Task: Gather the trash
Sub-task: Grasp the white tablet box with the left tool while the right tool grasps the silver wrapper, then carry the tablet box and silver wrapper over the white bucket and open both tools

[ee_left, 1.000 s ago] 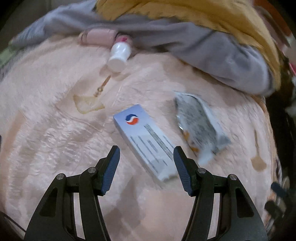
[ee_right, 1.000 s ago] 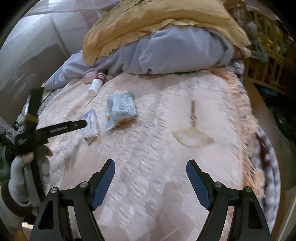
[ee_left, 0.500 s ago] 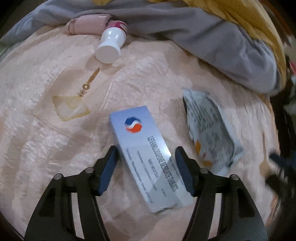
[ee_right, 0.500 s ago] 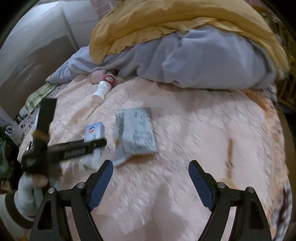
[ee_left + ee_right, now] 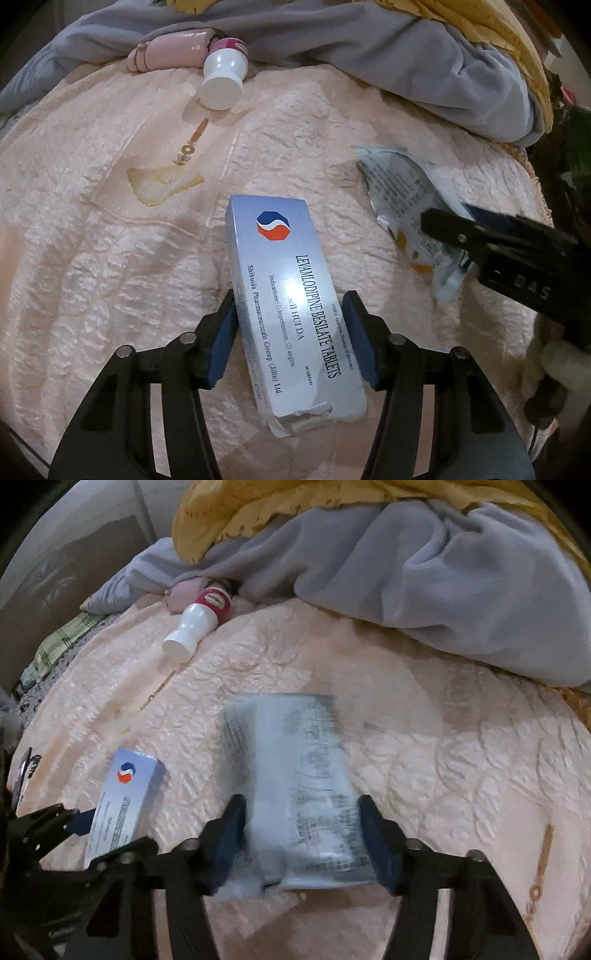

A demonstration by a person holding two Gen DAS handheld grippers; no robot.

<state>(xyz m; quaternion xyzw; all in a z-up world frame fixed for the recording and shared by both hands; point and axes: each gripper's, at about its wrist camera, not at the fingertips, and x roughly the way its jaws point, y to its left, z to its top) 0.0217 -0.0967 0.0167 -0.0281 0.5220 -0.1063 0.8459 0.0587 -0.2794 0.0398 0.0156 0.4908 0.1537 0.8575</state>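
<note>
Left jaws: my left gripper [image 5: 290,332] is straddling the pale blue cardboard tablet box [image 5: 291,295], which is lying flat on the peach quilted bedspread [image 5: 110,258] at centre frame, torn flap toward the bottom edge. The jaws are closing; the left blue pad is meeting the box's side, the right pad is standing just off its other edge, so no firm grip is showing.

Right jaws: my right gripper [image 5: 301,834] is straddling the crumpled silver-grey foil wrapper [image 5: 295,786], centre of the right wrist view, blurred. These jaws are closing too; both pads are sitting at the wrapper's edges, and I cannot tell whether they are pressing.

Box and wrapper are lying near each other, apart. In the right view the box is showing at lower left.

A small white plastic bottle with a red label [image 5: 195,624] is lying on its side at upper left, against the rumpled grey blanket [image 5: 443,590], with a mustard-yellow cover [image 5: 258,509] on top.
</note>
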